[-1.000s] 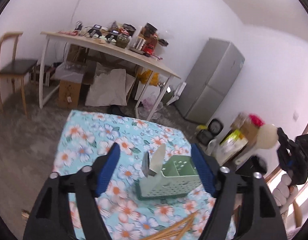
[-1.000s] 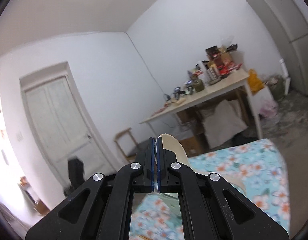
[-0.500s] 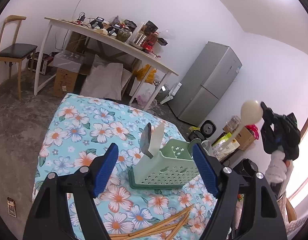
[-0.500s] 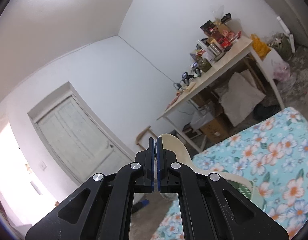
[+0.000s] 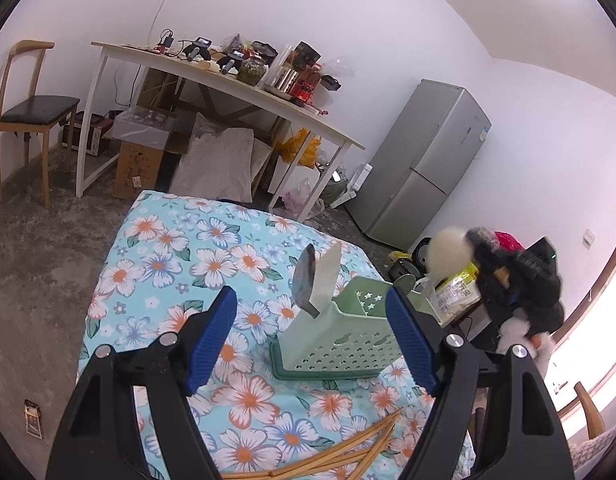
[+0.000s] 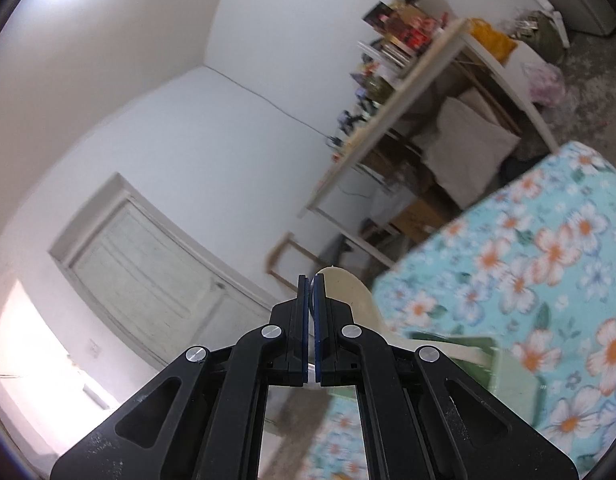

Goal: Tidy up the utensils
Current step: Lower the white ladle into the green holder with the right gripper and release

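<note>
Since the earlier frame, the right gripper (image 6: 311, 292) has dropped toward the green utensil basket (image 5: 340, 344), bringing its cream spoon (image 5: 448, 252) down to the basket's right end. Its jaws have just parted a sliver, yet the spoon still sits between them, so it is still held. Nearest the left-wrist camera, bamboo chopsticks (image 5: 348, 454) lie on the floral tablecloth (image 5: 168, 248), in front of the basket. The left gripper (image 5: 312, 344) is spread wide and holds nothing – the basket shows between its blue pads (image 5: 212, 334). 2 utensils stand in the basket's left end – a dark spoon (image 5: 304, 280) and a white spatula (image 5: 328, 276). Behind the basket stand a cluttered desk (image 5: 228, 80) and a grey fridge (image 5: 424, 164).
</note>
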Motion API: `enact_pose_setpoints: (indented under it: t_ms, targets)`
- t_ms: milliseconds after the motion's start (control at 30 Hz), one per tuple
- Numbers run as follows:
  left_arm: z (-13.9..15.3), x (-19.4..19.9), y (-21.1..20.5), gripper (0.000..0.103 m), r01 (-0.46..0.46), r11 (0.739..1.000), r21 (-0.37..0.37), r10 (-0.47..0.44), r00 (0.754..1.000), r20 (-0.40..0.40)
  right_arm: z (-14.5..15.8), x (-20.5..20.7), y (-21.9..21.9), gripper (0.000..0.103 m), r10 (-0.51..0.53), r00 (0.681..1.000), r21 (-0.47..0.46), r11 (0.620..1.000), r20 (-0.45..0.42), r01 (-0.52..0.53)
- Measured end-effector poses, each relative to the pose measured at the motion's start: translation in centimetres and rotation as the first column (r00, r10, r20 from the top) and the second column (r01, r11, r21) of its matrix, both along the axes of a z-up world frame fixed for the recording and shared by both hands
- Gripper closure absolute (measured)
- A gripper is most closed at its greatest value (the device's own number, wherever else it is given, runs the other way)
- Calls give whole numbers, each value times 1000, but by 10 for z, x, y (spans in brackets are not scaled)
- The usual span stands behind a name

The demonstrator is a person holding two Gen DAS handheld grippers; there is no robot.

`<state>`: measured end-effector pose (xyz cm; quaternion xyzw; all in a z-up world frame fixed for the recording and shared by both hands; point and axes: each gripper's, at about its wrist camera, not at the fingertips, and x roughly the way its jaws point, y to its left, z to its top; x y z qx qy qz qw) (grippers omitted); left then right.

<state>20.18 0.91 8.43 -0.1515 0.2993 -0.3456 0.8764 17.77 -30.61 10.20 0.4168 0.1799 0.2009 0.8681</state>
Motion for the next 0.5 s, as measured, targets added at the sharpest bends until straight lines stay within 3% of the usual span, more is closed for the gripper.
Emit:
enact_pose_setpoints:
  t_ms: [33, 100, 167, 333, 433, 500]
  targets:
    - [0, 2, -2, 29, 1, 1000, 4, -1, 1000, 1, -7, 2, -1, 97, 3, 1000, -2, 1000, -20, -3]
    - [-2, 5, -8, 29, -2, 1000, 17, 2, 1000, 4, -19, 1, -3, 77, 5, 998, 8, 1000, -61, -4]
    - [-3, 8, -14, 29, -12, 999, 36, 12, 1000, 12, -19, -5, -5, 70, -11, 998, 4, 1000, -58, 11]
    - [-5, 17, -35, 29, -50, 993, 102, 46, 998, 47, -13, -38, -13, 61, -45, 999, -17, 999, 3, 45]
    - [-5, 21, -52, 29, -108, 973, 206, 90, 991, 94, -18, -49, -21, 61, -67, 998, -2, 998, -4, 67]
    - [-9, 26, -63, 35, -147, 950, 275, 123, 987, 106, -23, -57, -27, 61, -83, 997, 19, 996, -8, 83]
